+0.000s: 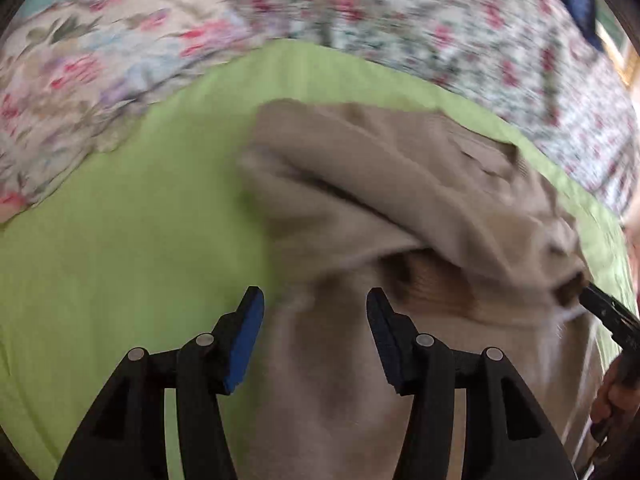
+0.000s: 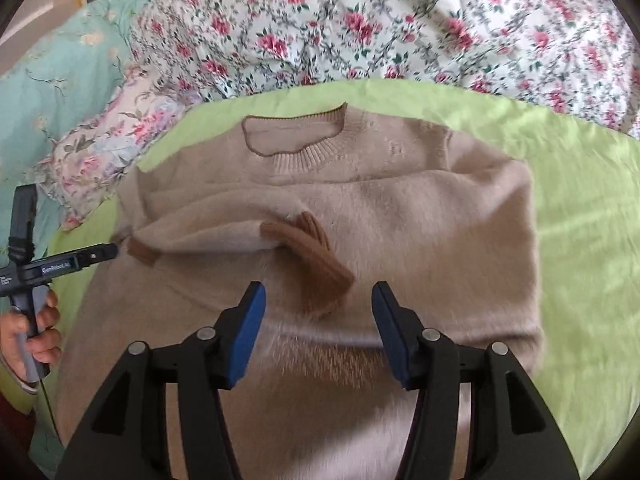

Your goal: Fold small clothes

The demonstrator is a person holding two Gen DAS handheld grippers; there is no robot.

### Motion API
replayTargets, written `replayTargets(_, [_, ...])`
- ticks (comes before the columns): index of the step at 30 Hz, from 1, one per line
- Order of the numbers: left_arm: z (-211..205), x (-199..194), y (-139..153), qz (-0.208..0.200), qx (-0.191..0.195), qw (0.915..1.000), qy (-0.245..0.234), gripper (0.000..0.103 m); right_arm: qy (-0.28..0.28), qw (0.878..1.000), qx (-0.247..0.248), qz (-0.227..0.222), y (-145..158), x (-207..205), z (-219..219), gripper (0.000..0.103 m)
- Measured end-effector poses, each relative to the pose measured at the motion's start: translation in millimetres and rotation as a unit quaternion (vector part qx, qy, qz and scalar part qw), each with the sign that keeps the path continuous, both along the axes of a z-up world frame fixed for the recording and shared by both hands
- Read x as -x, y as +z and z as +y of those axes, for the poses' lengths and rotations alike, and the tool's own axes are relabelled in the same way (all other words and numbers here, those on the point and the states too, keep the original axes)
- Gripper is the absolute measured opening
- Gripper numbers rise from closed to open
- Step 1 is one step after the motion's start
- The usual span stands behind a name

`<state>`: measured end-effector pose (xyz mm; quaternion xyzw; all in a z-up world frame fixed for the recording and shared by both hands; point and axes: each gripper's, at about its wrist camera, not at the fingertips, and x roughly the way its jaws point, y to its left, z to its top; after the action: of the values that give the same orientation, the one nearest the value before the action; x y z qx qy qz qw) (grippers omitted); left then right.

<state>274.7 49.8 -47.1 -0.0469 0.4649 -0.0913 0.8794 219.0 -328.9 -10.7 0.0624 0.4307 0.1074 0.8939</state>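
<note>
Sweater flat on green sheet — floral bedding behind; left gripper, right gripper both spread, empty.

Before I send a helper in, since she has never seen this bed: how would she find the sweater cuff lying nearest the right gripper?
On the lime-green sheet lies a beige sweater with both sleeves folded across its chest. Just ahead of the open right gripper is a ribbed cuff. Its darker brown sets it apart from the pale fuzzy knit, and it is larger than the cuff by the left gripper.
</note>
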Motion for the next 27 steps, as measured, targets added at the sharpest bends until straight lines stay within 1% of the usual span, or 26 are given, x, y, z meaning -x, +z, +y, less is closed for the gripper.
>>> replayTargets(1, [5, -5, -2, 0.001, -0.004, 1.0, 0.007, 0.054, 0.001, 1.0, -0.002, 0.001, -2, -5, 0, 0.051])
replayTargets(2, [7, -8, -4, 0.002, -0.005, 0.9999, 0.01, 0.054, 0.005, 1.0, -0.005, 0.002, -4, -11, 1, 0.031])
replayTargets(3, [9, -11, -6, 0.004, -0.004, 0.9999, 0.01, 0.054, 0.01, 1.0, -0.006, 0.007, -5, -16, 2, 0.02])
replayTargets(4, [10, -13, -7, 0.004, -0.003, 0.9999, 0.01, 0.054, 0.012, 1.0, -0.007, 0.011, -3, -17, 4, 0.012])
replayTargets(5, [9, -13, -8, 0.001, -0.006, 0.9999, 0.01, 0.054, 0.013, 1.0, -0.014, 0.011, 2, -17, 2, 0.011])
replayTargets(7, [4, -14, -10, -0.006, -0.019, 0.9998, 0.01, 0.054, 0.023, 0.997, -0.068, 0.002, 19, -6, -5, 0.01])
replayTargets(8, [2, -16, -11, -0.007, -0.023, 0.9997, 0.009, 0.054, 0.03, 0.991, -0.129, -0.001, 32, 0, -14, 0.01])
replayTargets(10, [0, -17, -12, -0.009, -0.029, 0.9995, 0.008, 0.054, 0.025, 0.976, -0.214, -0.012, 55, 9, -37, 0.009])
replayTargets(12, [-7, -21, -12, -0.009, -0.033, 0.9994, 0.007, 0.054, -0.001, 0.973, -0.231, -0.017, 72, 8, -60, 0.009])
replayTargets(13, [-7, -22, -11, -0.011, -0.034, 0.9994, 0.005, 0.054, -0.011, 0.972, -0.234, -0.016, 75, 5, -67, 0.009])
replayTargets(15, [-7, -22, -10, -0.012, -0.035, 0.9993, 0.003, 0.055, -0.058, 0.973, -0.223, 0.013, 68, -13, -91, 0.007])
replayTargets(18, [-8, -24, -12, -0.006, -0.035, 0.9994, -0.002, 0.058, -0.119, 0.972, -0.194, 0.051, 41, -35, -112, 0.007])
replayTargets(19, [-8, -22, -13, -0.006, -0.037, 0.9993, -0.003, 0.058, -0.14, 0.971, -0.181, 0.066, 26, -44, -116, 0.007])
replayTargets(21, [-9, -21, -14, -0.006, -0.043, 0.999, -0.006, 0.058, -0.154, 0.969, -0.177, 0.076, 4, -48, -118, 0.007])
replayTargets(24, [-7, -19, -15, -0.004, -0.046, 0.9989, -0.008, 0.059, -0.163, 0.97, -0.161, 0.084, -13, -46, -115, 0.01])
replayTargets(25, [-5, -18, -16, -0.004, -0.044, 0.999, -0.007, 0.06, -0.165, 0.969, -0.163, 0.087, -18, -41, -113, 0.015])
replayTargets(26, [-4, -18, -16, -0.003, -0.042, 0.9991, -0.006, 0.06, -0.164, 0.968, -0.172, 0.085, -23, -36, -111, 0.029])
replayTargets(27, [-4, -18, -16, -0.002, -0.04, 0.9992, -0.005, 0.06, -0.162, 0.968, -0.174, 0.082, -25, -33, -110, 0.038])
